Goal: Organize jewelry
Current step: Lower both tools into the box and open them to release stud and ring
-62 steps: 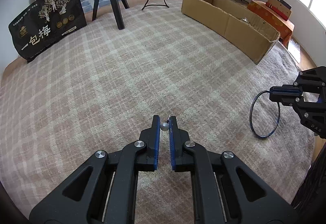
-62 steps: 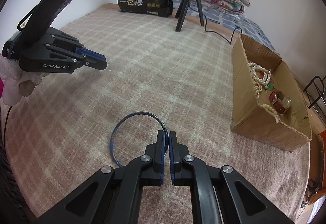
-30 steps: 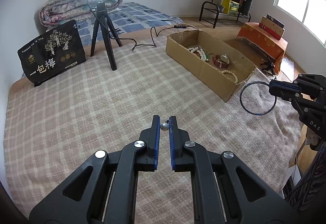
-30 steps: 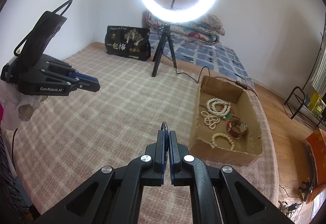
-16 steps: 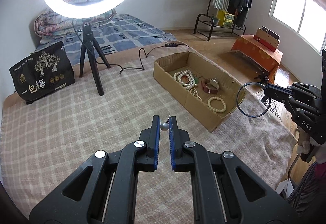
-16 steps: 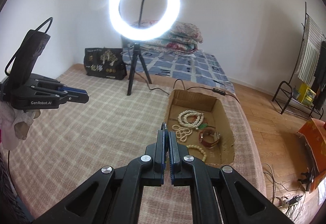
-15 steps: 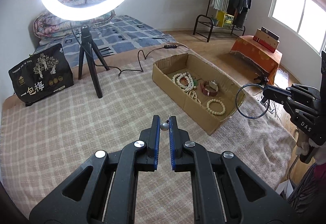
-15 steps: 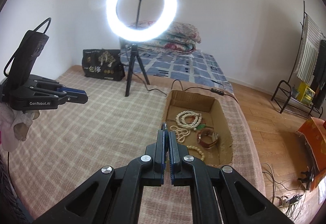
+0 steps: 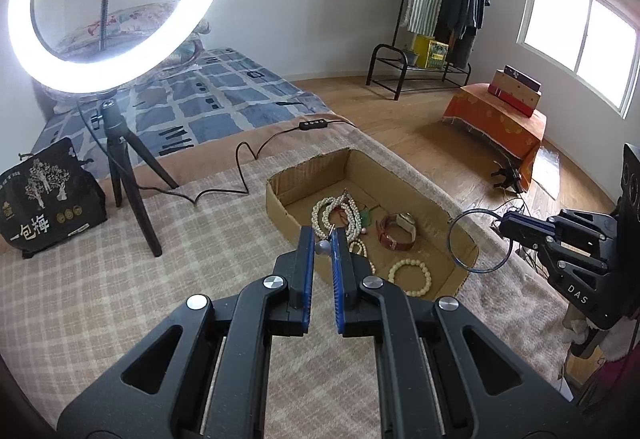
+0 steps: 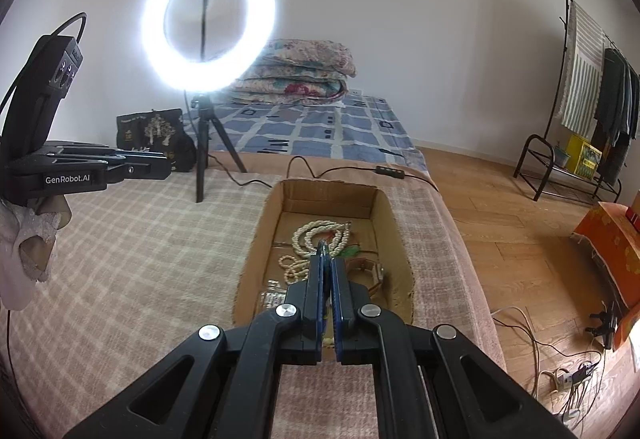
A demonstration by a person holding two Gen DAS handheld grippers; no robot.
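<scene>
My left gripper (image 9: pixel 322 244) is shut on a small grey pearl earring (image 9: pixel 322 247) and holds it in the air near the box's near-left wall. My right gripper (image 10: pixel 325 255) is shut on a thin blue bangle (image 9: pixel 478 241), seen edge-on between its tips (image 10: pixel 323 249); in the left wrist view it hangs over the box's right end. The open cardboard box (image 9: pixel 280 207) holds pearl necklaces (image 9: pixel 334 211), a brown watch (image 9: pixel 398 231) and a bead bracelet (image 9: pixel 410 275). The box also shows in the right wrist view (image 10: pixel 384 215).
The box lies on a checked blanket (image 9: pixel 120 279). A lit ring light on a tripod (image 9: pixel 120 167) stands behind left, with a black bag (image 9: pixel 44 199) beside it and a cable (image 9: pixel 256 151) running to the box. Wood floor and an orange-covered stand (image 9: pixel 496 119) lie to the right.
Both grippers have risen and moved toward the box, still holding the earring and bangle. The box now sits directly ahead of both; the right gripper is over its near end.
</scene>
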